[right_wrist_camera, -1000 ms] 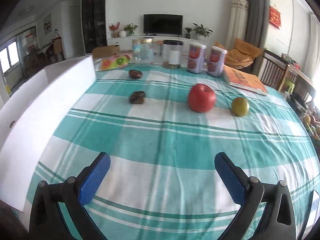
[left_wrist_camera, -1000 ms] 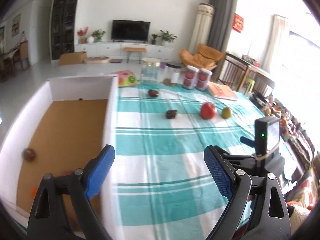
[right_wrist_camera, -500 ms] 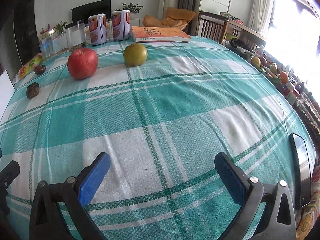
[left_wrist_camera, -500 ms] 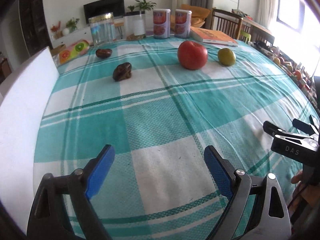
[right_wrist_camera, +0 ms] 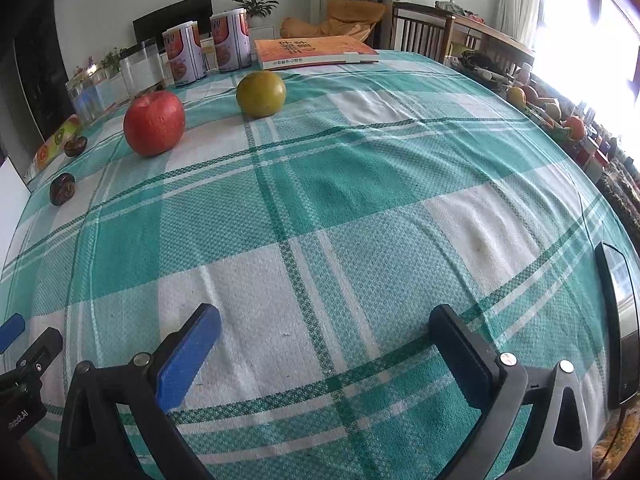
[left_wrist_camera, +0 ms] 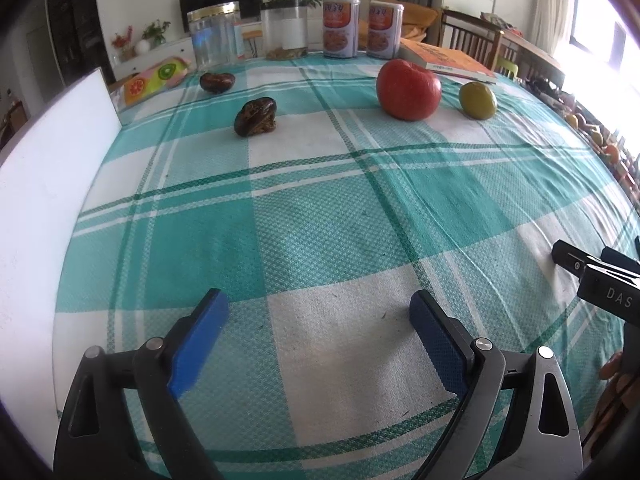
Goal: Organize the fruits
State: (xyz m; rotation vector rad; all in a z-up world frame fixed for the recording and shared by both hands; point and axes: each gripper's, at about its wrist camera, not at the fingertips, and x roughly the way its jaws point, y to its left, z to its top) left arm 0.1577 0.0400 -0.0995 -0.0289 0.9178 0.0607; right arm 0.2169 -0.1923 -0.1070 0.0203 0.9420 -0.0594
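Both tongs, your left (left_wrist_camera: 316, 330) and right (right_wrist_camera: 324, 338), gape wide and empty above the desk (left_wrist_camera: 320, 220). Your apple (left_wrist_camera: 408, 90) sits far ahead, green fruit (left_wrist_camera: 477, 100) just beside it, two dark fruits (left_wrist_camera: 256, 117) apart leftward, near the box (left_wrist_camera: 44, 208).

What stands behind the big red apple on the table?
Behind the round red apple stand two orange-labelled tins and a flat orange book. The apple hides the checked tablecloth directly behind it.
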